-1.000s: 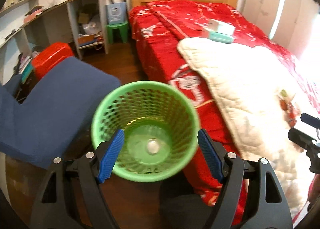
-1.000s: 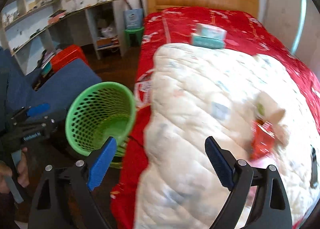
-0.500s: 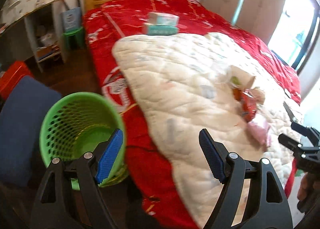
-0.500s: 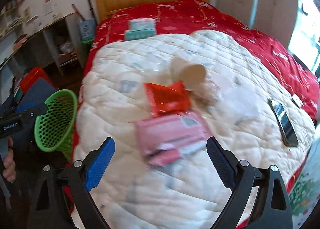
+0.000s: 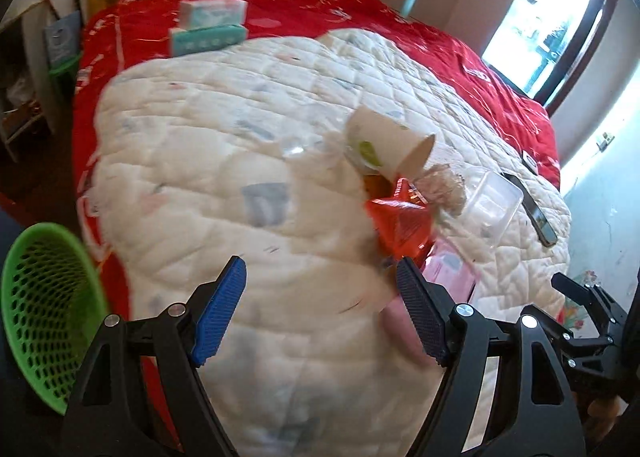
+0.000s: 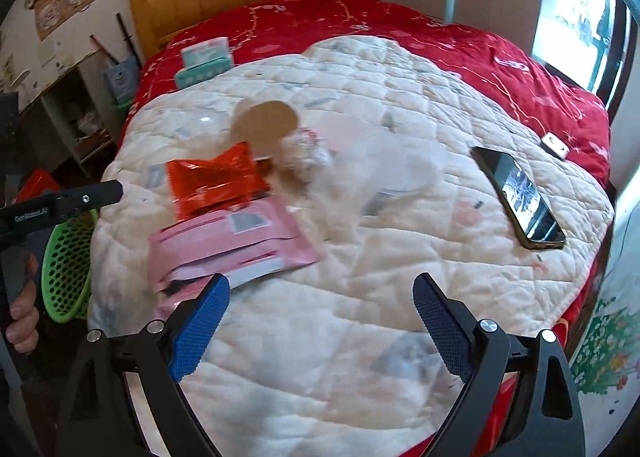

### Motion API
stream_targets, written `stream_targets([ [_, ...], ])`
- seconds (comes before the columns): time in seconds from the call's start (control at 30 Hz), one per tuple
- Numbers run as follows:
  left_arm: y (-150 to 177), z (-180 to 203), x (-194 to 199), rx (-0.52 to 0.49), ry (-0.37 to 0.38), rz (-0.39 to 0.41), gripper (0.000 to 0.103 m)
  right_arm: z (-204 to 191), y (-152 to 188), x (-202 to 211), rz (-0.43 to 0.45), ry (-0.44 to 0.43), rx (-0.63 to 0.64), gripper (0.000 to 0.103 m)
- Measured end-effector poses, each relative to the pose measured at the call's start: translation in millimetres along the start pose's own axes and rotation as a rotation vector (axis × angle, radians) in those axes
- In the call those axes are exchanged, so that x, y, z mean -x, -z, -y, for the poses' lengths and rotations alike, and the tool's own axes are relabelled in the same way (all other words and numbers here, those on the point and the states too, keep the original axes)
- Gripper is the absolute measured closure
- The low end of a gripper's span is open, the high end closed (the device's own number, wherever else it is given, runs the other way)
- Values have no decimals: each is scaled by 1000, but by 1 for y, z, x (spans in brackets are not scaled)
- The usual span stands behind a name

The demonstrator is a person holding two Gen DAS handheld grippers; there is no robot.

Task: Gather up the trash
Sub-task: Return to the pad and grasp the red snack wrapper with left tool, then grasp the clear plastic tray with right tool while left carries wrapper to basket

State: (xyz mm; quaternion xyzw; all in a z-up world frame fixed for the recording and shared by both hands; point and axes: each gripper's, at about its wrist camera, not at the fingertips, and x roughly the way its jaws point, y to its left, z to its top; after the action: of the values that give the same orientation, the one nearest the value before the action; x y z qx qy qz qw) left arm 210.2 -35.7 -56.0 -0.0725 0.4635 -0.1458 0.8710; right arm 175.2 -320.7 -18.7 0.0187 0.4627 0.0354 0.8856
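From the left wrist I see my left gripper (image 5: 320, 313) spread wide and empty above the quilt (image 5: 224, 161), with the green basket (image 5: 44, 313) low at the bed's edge. The trash pile, a paper cup (image 5: 384, 141) and a red wrapper (image 5: 398, 225), lies just ahead. From the right wrist, my right gripper (image 6: 320, 325) also gapes empty, nearest the pink packet (image 6: 232, 245); I judge that the first pick, so I must close in. The phone (image 6: 520, 201) stays. The other tool reads "GenRobot.AI".

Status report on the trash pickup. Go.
Left gripper open, empty; right gripper open, empty. Trash pile on quilt: pink packet, red wrapper, paper cup. Phone close by; leave it.
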Motion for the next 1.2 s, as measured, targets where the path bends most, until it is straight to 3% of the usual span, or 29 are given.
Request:
stream_targets([
  [0.27,-20,22,-50,5,48,-56,36,37,-18,-14,4,10,-67,13],
  [0.37,-23,29,-65,1,67,-80,48,49,-27,-23,0,6,-93,13],
  [0.47,-22,34,-74,-1,93,-93,69,59,-36,-32,-7,-17,-128,13],
  [0.6,-20,33,-72,14,104,-68,77,60,-49,-40,-3,-19,-130,14],
  [0.83,-19,27,-47,6,91,-11,84,49,-72,-54,18,-17,-95,22],
  [1.1,-22,6,-17,32,109,47,86,48,-87,-83,-28,47,-57,44],
  [1.17,-22,0,-9,41,110,57,86,46,-88,-87,-37,62,-33,66],
  [1.2,-21,-2,-7,43,107,62,86,46,-88,-85,-34,64,-28,69],
])
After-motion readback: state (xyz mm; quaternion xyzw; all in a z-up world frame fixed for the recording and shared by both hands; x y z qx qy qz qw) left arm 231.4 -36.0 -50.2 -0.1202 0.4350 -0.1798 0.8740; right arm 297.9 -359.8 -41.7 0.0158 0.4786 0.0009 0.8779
